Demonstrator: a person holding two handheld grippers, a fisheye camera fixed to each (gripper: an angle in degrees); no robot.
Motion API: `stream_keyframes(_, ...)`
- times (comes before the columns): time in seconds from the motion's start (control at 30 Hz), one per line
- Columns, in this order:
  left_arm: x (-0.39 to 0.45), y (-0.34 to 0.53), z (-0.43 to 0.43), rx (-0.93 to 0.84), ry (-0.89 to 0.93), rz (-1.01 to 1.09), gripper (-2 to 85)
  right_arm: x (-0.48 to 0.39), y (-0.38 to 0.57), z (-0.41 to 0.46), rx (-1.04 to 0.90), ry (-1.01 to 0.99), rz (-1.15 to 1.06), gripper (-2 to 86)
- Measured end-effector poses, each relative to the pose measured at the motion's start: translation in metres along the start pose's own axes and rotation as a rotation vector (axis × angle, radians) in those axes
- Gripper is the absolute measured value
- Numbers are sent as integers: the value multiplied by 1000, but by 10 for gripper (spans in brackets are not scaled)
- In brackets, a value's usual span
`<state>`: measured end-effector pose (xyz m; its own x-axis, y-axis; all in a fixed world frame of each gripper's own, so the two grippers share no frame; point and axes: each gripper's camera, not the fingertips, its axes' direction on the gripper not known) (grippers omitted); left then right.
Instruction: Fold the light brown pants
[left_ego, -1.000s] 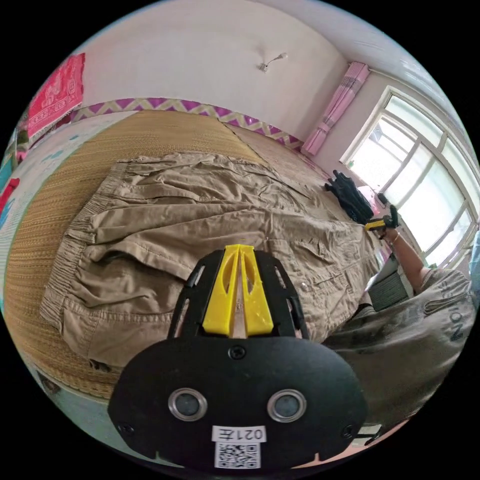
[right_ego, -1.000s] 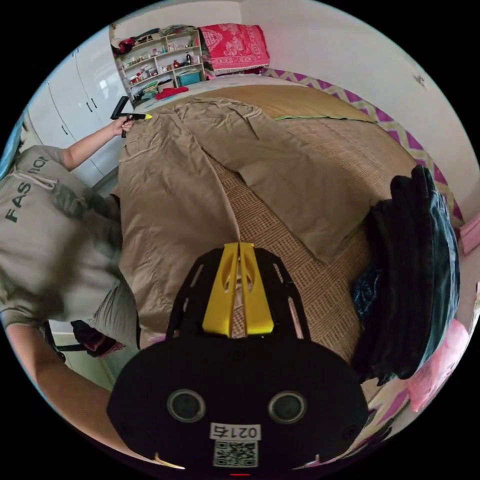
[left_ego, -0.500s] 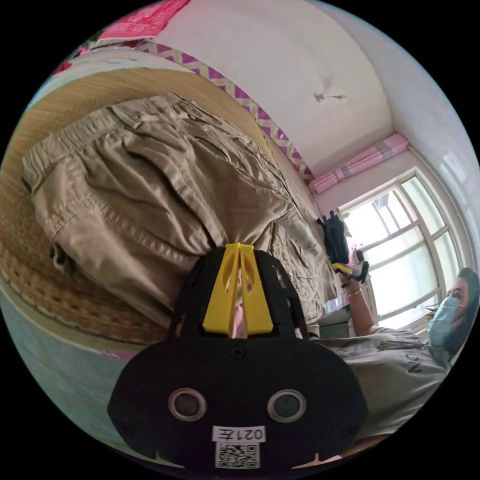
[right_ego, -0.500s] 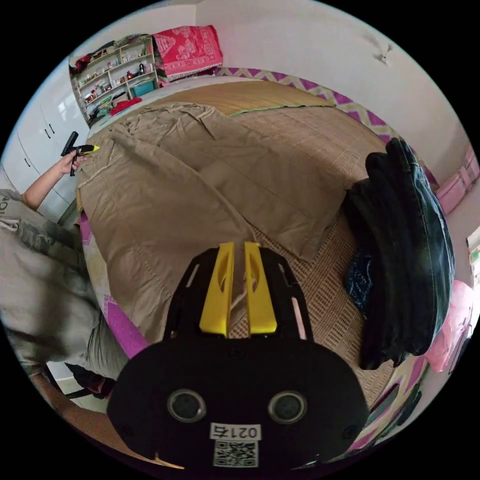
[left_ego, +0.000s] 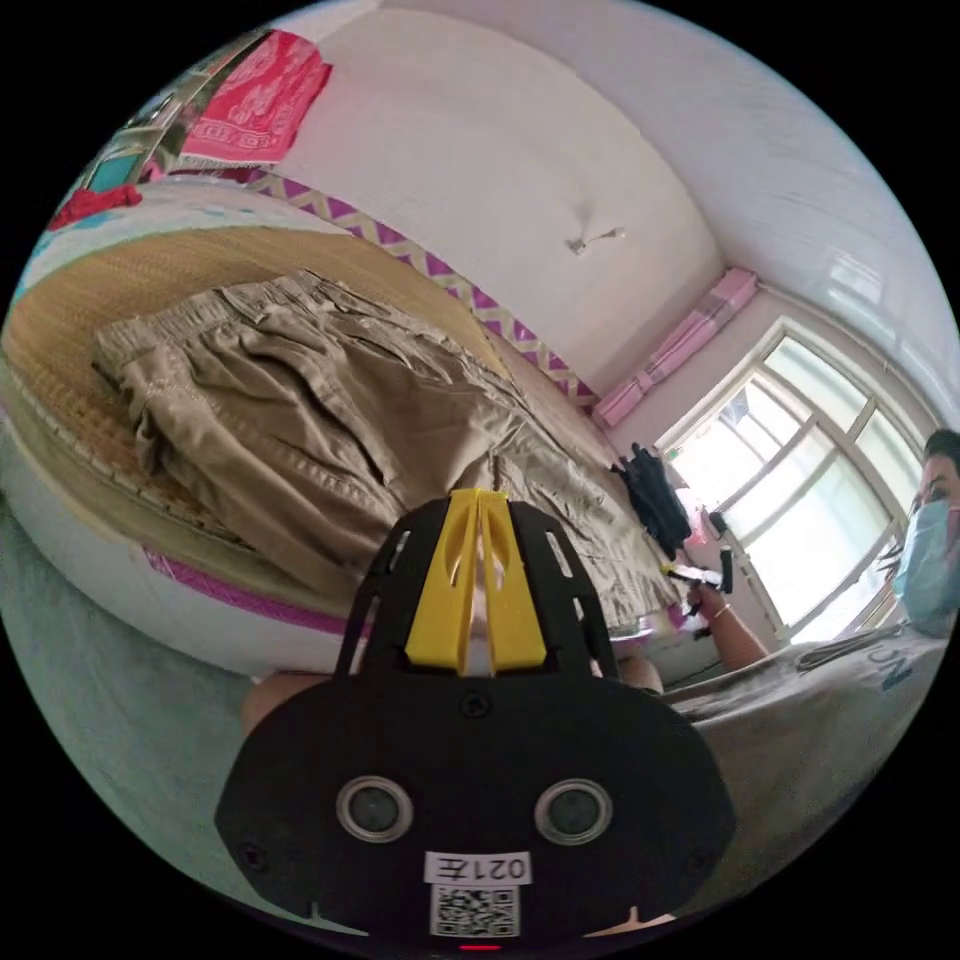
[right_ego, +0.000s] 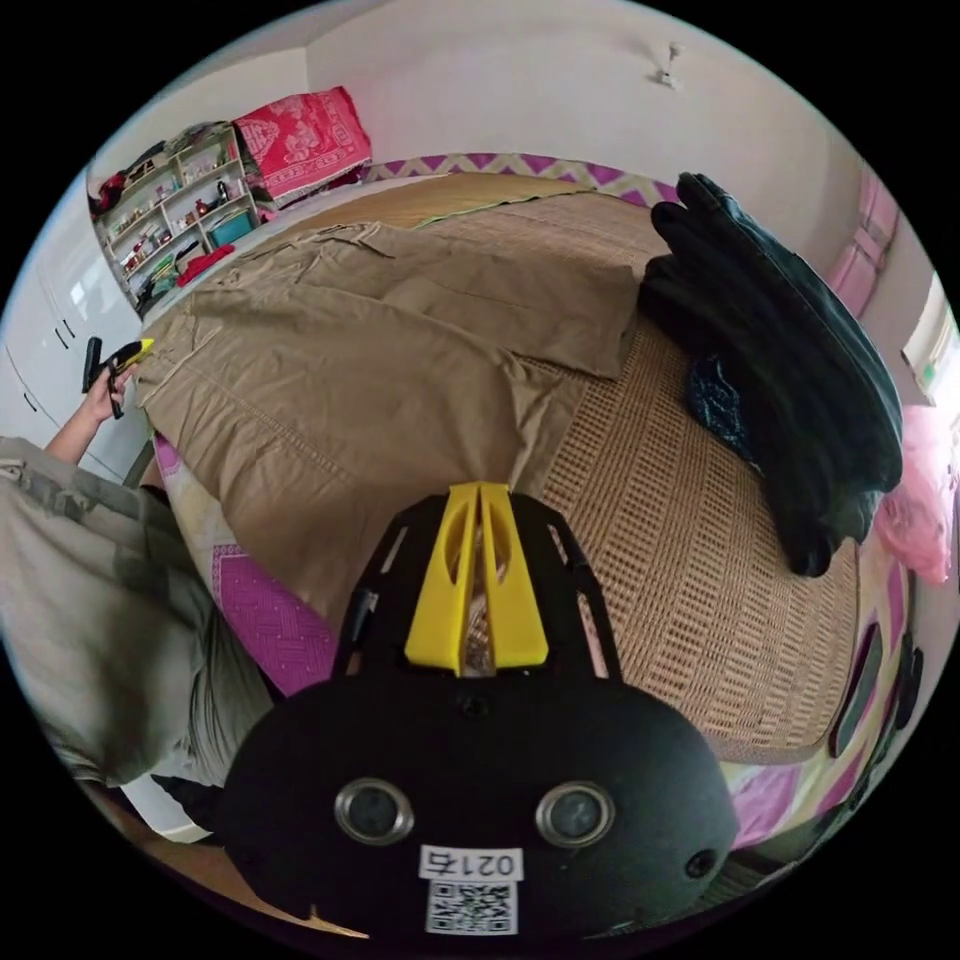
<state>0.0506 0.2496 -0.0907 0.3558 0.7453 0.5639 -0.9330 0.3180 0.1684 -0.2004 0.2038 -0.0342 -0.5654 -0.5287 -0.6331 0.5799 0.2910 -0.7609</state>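
The light brown pants (left_ego: 330, 420) lie spread on a woven mat (left_ego: 70, 330) on the bed, waistband rumpled at the left in the left gripper view. My left gripper (left_ego: 478, 495) is shut, holds nothing, and sits back off the bed's side edge. In the right gripper view the pants (right_ego: 330, 370) stretch away with both legs side by side. My right gripper (right_ego: 478, 488) is shut and empty just short of the near leg's hem. The left gripper (right_ego: 140, 347) shows by the waist corner. The right gripper (left_ego: 685, 573) shows past the leg ends.
A pile of dark clothes (right_ego: 790, 370) lies on the mat (right_ego: 680, 520) right of the pant legs, with a pink bag (right_ego: 915, 490) beyond. The person's grey shirt (right_ego: 80, 600) is at the bed's side. A shelf (right_ego: 170, 230) stands by the head end and a window (left_ego: 820, 480) by the foot.
Both grippers have drawn back from the pants toward the bed's edge. The right jaws stood slightly apart half a second ago and are now together. The left stayed shut.
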Motion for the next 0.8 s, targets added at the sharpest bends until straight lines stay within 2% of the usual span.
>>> stream_keyframes(0.1,-4,5,-25,38,-8,-11,-9,20,19,-34,41,3,101,-7)
stream_keyframes(0.17,-6,8,-42,20,-39,-40,-9,30,51,-83,246,-91,209,-6)
stream_keyframes(0.27,-18,16,-69,45,-25,-127,-9,34,97,-129,444,-206,338,-4)
stream_keyframes(0.37,-39,25,-96,101,-33,-234,-7,41,141,-147,551,-358,457,3)
stream_keyframes(0.57,-108,41,-130,204,-22,-473,41,76,220,-131,567,-528,748,64)
stream_keyframes(0.8,-145,22,-123,188,-44,-512,85,115,299,-104,510,-563,1008,77)
